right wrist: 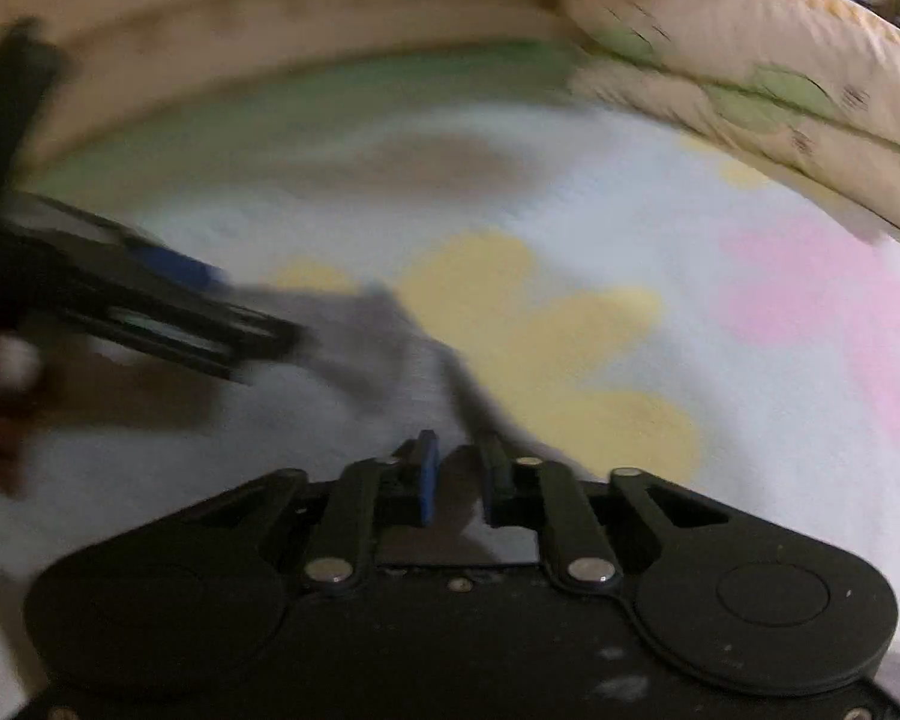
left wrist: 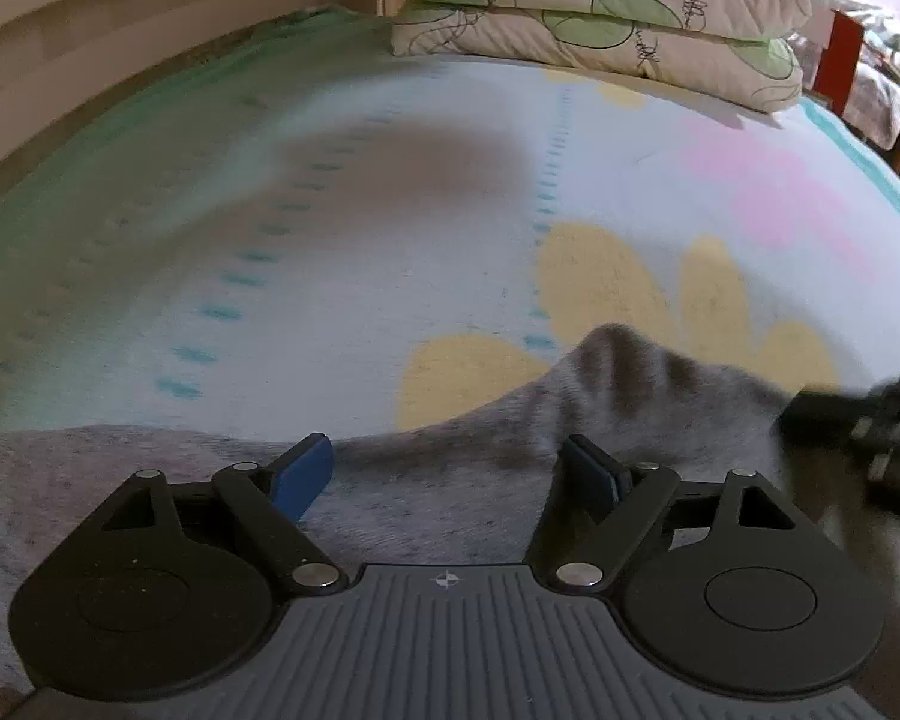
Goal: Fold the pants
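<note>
No readable writing or brand anywhere. Wooden slatted headboard (left wrist: 120,18) at far left. Grey pants (left wrist: 450,498), soft fuzzy knit, lie on the bedsheet (left wrist: 330,276), a smooth fabric printed with yellow and pink blobs and teal dashes. My left gripper (left wrist: 450,471) has its blue-padded fingers spread wide above the grey fabric, gripping nothing. My right gripper (right wrist: 459,477) has its fingers nearly together on a raised ridge of the pants (right wrist: 390,348); heavy blur, a firm pinch can't be confirmed. Puffy leaf-print pillows (left wrist: 600,6) stacked at back right.
</note>
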Demonstrator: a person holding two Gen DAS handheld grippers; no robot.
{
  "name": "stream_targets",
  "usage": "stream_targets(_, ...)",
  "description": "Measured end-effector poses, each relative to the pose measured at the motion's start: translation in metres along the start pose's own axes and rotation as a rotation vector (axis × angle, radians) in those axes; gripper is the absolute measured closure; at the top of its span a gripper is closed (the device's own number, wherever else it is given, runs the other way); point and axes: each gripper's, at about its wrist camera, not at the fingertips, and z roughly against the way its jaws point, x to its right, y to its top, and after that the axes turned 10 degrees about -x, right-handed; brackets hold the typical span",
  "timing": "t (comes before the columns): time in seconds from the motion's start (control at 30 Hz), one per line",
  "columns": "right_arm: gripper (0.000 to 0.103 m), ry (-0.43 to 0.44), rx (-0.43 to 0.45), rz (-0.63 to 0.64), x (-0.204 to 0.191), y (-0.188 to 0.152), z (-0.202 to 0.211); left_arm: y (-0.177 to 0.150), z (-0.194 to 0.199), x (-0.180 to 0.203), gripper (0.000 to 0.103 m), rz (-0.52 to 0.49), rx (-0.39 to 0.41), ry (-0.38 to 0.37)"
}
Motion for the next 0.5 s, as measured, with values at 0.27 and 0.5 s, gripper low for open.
stream_targets(0.27, 0.088, -0.017, 0.036, -0.245, 0.064, -0.007, 0.026, -0.004, 0.019, 0.012, 0.021, 0.014, 0.045, 0.011)
stream_targets(0.5, 0.08, -0.119, 0.098, -0.528, 0.132, -0.083, 0.113, -0.014, 0.038, 0.064, 0.021, -0.097, 0.071, -0.121)
